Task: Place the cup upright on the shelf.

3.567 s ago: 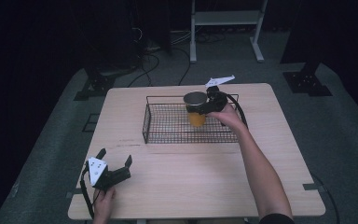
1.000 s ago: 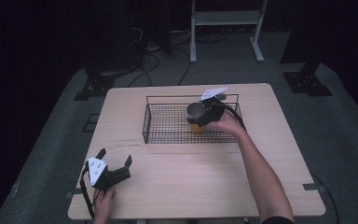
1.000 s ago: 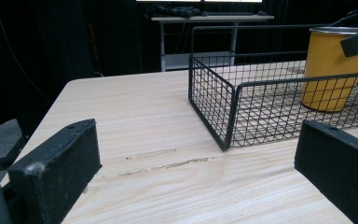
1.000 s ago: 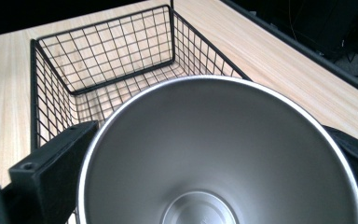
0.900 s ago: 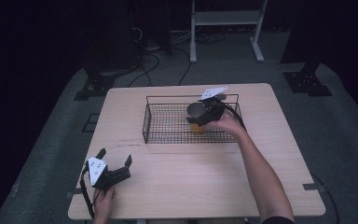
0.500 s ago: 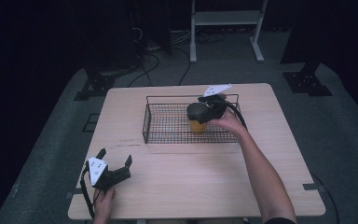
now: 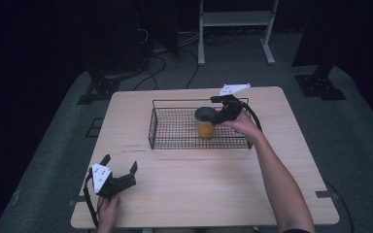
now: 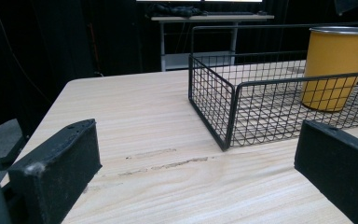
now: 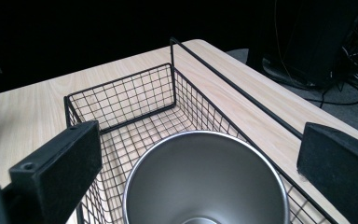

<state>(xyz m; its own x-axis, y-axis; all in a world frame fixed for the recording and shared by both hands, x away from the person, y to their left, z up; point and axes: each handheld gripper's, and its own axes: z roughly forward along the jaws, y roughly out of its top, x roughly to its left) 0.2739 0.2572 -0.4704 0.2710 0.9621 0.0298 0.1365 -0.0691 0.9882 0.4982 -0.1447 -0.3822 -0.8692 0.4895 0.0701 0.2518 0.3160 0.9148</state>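
Right tool [image 7: 218, 115], jaws wide, stood at the cup [image 7: 204, 123] in the basket [image 7: 175, 144]; a careless withdrawal could have tipped the cup.

The cup [image 9: 205, 182] has a brushed metal interior with a dull sheen – its outside [image 8: 336, 70] is matt yellow; the wire basket [image 8: 223, 107] is thin black-coated metal mesh; the table [image 8: 140, 135] is pale wood, smooth and matt, faintly scuffed; the gripper pads [image 8: 56, 163] look matt black, slightly grainy.
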